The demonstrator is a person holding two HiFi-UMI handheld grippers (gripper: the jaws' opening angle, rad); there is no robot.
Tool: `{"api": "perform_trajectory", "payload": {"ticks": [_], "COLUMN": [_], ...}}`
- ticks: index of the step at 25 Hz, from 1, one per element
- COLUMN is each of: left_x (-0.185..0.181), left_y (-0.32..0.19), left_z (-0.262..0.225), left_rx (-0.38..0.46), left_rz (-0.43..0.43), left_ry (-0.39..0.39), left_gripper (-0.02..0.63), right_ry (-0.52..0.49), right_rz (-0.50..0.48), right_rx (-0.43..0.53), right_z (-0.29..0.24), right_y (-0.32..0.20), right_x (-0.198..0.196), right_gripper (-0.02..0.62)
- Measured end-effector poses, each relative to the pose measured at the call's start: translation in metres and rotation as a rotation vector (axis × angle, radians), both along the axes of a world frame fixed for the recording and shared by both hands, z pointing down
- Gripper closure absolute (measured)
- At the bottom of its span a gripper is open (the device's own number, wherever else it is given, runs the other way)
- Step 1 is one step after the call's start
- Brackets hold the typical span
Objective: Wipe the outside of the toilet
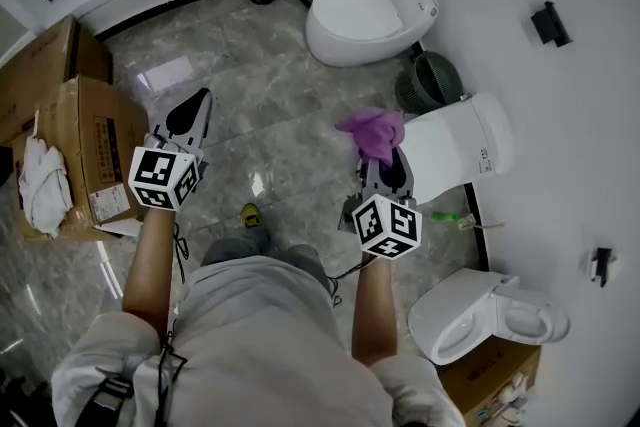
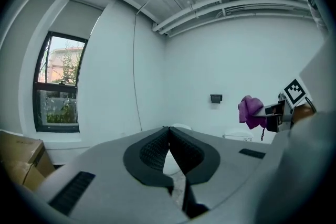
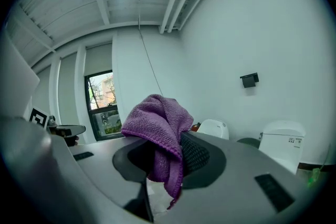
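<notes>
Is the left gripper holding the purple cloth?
No, the purple cloth is pinched in the right gripper, while the left gripper has its jaws together on nothing.

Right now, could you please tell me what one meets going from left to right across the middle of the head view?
First a cardboard box, then the left tongs, the purple cloth, the white toilet, the dark wall fitting.

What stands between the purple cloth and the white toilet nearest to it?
Nothing visible. The purple cloth, clamped in the right hand-held gripper, sits right beside the white toilet, with no object between them. The green basket stands behind, off that path.
</notes>
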State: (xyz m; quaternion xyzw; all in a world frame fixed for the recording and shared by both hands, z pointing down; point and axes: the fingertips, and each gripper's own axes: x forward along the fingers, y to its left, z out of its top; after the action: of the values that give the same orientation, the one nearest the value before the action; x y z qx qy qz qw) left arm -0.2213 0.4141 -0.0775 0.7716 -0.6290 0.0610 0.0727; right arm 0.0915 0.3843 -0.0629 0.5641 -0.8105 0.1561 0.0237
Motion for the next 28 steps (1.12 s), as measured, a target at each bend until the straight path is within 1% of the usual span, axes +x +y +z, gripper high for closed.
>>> {"api": "perform_trajectory", "payload": {"ticks": [6,11,13,15,19,23,28], "left_x": [-0.01,-0.002,0.003,0.009,0.029,0.038,0.046], "left_y": [-0.06,-0.111,-0.134,-0.16,-0.225,-0.291,-0.358], "left_z": [0.017,0.025,0.028,0.031,0.037,0.052,0.084], "left_rx": [-0.035,-0.05,-0.051,-0.052,-0.063,-0.106,-0.155], "left_rz": [0.045,0.076,0.082,0.089,0.113,0.092,0.075], "left_ry": [0.008,0.001,-0.006,-0.021,-0.051,-0.064,-0.07], "left_gripper": [0.59,0.59,0.59,0.589,0.589,0.589,0.589], "right_ry": [-0.002,-0.022,-0.03,-0.054,-0.091,-0.106,-0.104], "right_rz": [0.036,0.076,0.077,0.073,0.077,0.077,0.07], "right_rx": [-0.038,-0.049,-0.05,-0.052,-0.071,-0.109,-0.158], "right_z": [0.015,0.025,0.032,0.039,0.056,0.078,0.111], "right_y": [-0.049,-0.096,-0.119,-0.148,-0.225,-0.298,-0.37], "right_x": [-0.012,-0.003,0.0,0.003,0.017,0.033,0.051], "right_gripper": [0.474,0.474,0.474,0.474,0.474,0.474,0.474]}}
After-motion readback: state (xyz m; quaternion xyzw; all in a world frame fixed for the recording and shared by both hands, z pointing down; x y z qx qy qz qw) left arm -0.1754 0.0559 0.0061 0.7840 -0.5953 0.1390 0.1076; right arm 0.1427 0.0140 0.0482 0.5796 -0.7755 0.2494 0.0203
